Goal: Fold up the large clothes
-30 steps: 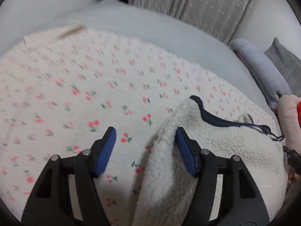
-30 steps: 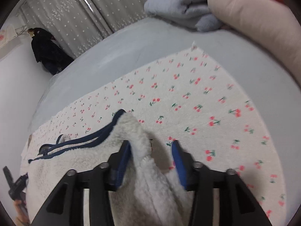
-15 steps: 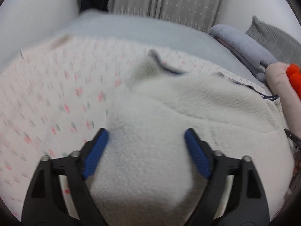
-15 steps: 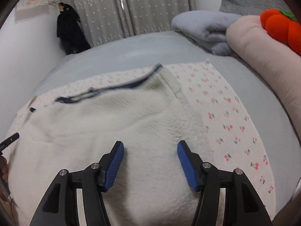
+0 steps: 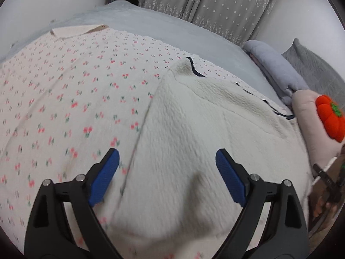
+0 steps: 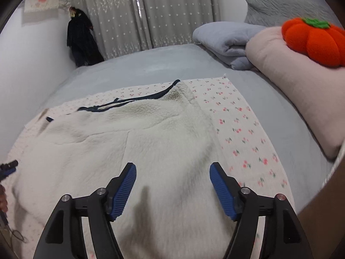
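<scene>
A large cream fleece garment [image 5: 204,129] with dark navy trim lies folded flat on a cherry-print sheet [image 5: 64,90] on the bed. It also shows in the right wrist view [image 6: 133,142], its navy edge at the far side. My left gripper [image 5: 167,166] is open and empty, hovering above the garment's near left edge. My right gripper [image 6: 172,177] is open and empty above the garment's near right part. The left gripper's tip [image 6: 7,167] shows at the left edge of the right wrist view.
A folded grey blanket [image 6: 224,41], a pink pillow [image 6: 286,82] with an orange pumpkin plush [image 6: 314,41] and a grey pillow [image 6: 280,6] lie at the right. The cherry-print sheet [image 6: 241,125] lies on a grey bedspread [image 6: 151,67]. Curtains and dark hanging clothes [image 6: 82,41] stand behind.
Both grippers let go of the fleece edge, opened wider and drew back and up. The garment now lies spread flat on the sheet.
</scene>
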Demonstrator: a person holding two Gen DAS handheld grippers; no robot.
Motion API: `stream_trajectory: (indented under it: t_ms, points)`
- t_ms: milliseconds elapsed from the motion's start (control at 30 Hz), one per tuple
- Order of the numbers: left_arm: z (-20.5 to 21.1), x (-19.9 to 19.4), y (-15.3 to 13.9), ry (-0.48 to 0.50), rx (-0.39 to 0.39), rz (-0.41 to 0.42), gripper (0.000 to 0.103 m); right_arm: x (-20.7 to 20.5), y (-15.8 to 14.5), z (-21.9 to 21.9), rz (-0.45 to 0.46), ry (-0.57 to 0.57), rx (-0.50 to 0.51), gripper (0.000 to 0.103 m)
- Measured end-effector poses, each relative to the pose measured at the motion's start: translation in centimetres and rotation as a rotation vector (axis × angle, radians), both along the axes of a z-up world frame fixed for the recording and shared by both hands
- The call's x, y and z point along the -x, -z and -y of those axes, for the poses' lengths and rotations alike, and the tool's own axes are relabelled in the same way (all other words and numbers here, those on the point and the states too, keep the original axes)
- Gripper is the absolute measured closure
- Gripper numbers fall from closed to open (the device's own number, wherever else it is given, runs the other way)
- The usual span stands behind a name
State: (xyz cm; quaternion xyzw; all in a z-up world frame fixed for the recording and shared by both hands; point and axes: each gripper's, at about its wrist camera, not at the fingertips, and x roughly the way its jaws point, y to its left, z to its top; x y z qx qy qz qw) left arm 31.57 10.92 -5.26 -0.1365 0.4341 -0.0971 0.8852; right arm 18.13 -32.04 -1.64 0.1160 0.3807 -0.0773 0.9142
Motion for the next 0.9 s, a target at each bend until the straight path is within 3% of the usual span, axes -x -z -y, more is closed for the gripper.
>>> stream_trajectory:
  t_ms: [233,367,533,600,733,800,900]
  points:
    - [-2.3,6.3,0.4,-0.047,0.175,-0.077,0.007,7.1,-0.9,1.2,-0.016,0.074,-0.112,0.022]
    - [-2.6,7.1,2.6,-0.045,0.291,-0.143,0.007,10.0,-0.4,1.1,-0.013,0.105,-0.165,0.021]
    - [-2.0,6.6,7.2,-0.086,0.513,-0.27,0.007,10.3,-0.3,-1.0,-0.015,0.078,-0.195,0.021]
    - [-1.7,6.5,8.2,-0.121,0.581,-0.251,0.007,10.0,-0.4,-1.8,-0.019,0.076,-0.201,0.021]
    - [-1.2,5.9,8.5,-0.187,0.632,-0.189,0.01,10.8,0.9,-1.4,-0.035,0.148,-0.268,0.021]
    - [-0.5,5.3,8.7,-0.204,0.646,-0.164,0.024,11.2,2.4,-0.1,-0.047,0.191,-0.351,0.021]
    - [0.2,4.5,9.4,-0.259,0.647,-0.136,0.037,11.1,4.8,2.1,-0.057,0.261,-0.465,0.021]
